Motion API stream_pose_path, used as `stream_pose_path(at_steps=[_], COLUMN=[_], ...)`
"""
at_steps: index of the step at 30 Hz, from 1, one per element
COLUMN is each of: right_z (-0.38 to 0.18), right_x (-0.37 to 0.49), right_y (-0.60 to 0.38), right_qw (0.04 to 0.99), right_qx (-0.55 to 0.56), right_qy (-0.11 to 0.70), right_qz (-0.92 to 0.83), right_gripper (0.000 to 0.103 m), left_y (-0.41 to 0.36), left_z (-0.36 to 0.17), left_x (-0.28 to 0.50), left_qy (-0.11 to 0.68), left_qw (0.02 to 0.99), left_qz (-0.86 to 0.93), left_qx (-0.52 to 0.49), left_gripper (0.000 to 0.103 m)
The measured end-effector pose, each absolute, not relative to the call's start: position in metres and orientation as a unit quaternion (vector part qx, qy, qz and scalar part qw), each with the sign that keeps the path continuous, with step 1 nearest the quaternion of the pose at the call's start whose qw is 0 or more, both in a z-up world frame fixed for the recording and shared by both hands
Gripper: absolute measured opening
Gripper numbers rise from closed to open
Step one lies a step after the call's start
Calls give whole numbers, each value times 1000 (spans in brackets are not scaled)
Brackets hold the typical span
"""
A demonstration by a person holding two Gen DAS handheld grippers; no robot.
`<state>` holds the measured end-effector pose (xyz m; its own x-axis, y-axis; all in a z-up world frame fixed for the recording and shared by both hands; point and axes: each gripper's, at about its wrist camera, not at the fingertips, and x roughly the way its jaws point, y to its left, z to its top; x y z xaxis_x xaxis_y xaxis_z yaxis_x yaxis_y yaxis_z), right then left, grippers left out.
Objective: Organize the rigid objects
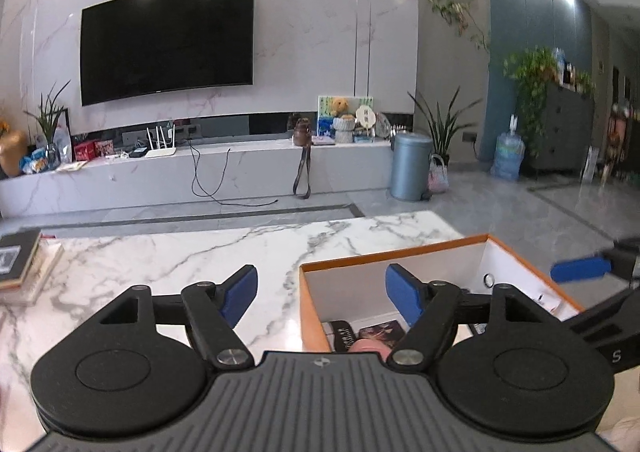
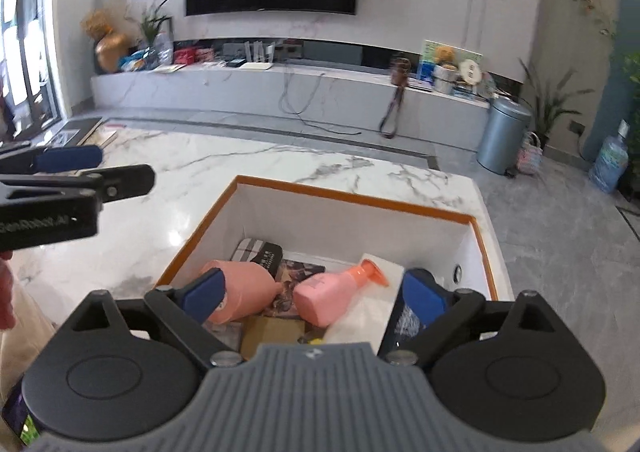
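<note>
1. Left hand-held gripper [image 1: 322, 294]: jaws spread wide, nothing between the blue pads; hovering above the near-left corner of the box, with the left pad over bare table and the right pad over the box interior.
2. Right hand-held gripper [image 2: 314, 294]: jaws spread wide, nothing gripped; poised over the near part of the box, with both pink bottles lying loose below and between the fingers.
3. Orange-rimmed box [image 2: 352, 197]: white inside, open at the top, set on the right part of the white marble table [image 2: 224, 163], close to its right edge.
4. In the box, left: peach-pink bottle [image 2: 244, 288] lying on its side, neck toward the right.
5. In the box, middle: lighter pink bottle [image 2: 328, 298] with an orange cap, lying tilted, cap toward the far right, resting partly on a white flat packet [image 2: 376, 308].
6. Under and behind the bottles: a dark patterned pouch [image 2: 262, 254] and a dark printed card [image 2: 298, 272]; nearer, a brown cardboard piece [image 2: 272, 332].
7. Far-left table corner: small stack of books [image 1: 20, 266].
8. Beyond the table: wall-mounted television [image 1: 168, 41], low marble TV bench [image 1: 200, 171], grey-blue pedal bin [image 1: 410, 165] on the floor.
</note>
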<state>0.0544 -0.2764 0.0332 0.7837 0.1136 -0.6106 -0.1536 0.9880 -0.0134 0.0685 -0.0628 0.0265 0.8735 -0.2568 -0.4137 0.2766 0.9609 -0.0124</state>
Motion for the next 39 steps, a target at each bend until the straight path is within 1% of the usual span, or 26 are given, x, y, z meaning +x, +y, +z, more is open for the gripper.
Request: stream_pose_path(at_steps=[2,3,7,10,17,20,24,31,39], right_z=[30,29,23,18,6,-3,-13,-13,-13], right_x=[47,44,33,22,19,22,24,20,19], right_y=[-278,-279,-282,-280,-266,-265,-259,-244,-241], right_qw=[945,945,944,944,953,949,943,948,948], right_qx=[-17,-8,32,57,11,10,2,-37,-34], right_qy=[320,322,327,325,303,313,331,314,312], right_qz=[63,61,33,2,21,29,31,47,54], right_gripper=[100,101,101,101,101,101,101,101,101], left_y=[-57,-56,-54,-53,-46,-44,-48,-49,-51], left_z=[24,22,13,7,-4,-10,-13,-12,-14], left_x=[65,63,59,58,55,55,51,47,47], left_qy=[213,214,210,212,227,243,240,242,251], left_qw=[968,968,970,972,970,966,966,964,962], left_qz=[-134,-128,-112,-87,-79,-85,-86,-101,-97], left_qx=[11,9,46,47,34,20,42,35,41], left_gripper=[88,91,95,95,96,96,96,96,96])
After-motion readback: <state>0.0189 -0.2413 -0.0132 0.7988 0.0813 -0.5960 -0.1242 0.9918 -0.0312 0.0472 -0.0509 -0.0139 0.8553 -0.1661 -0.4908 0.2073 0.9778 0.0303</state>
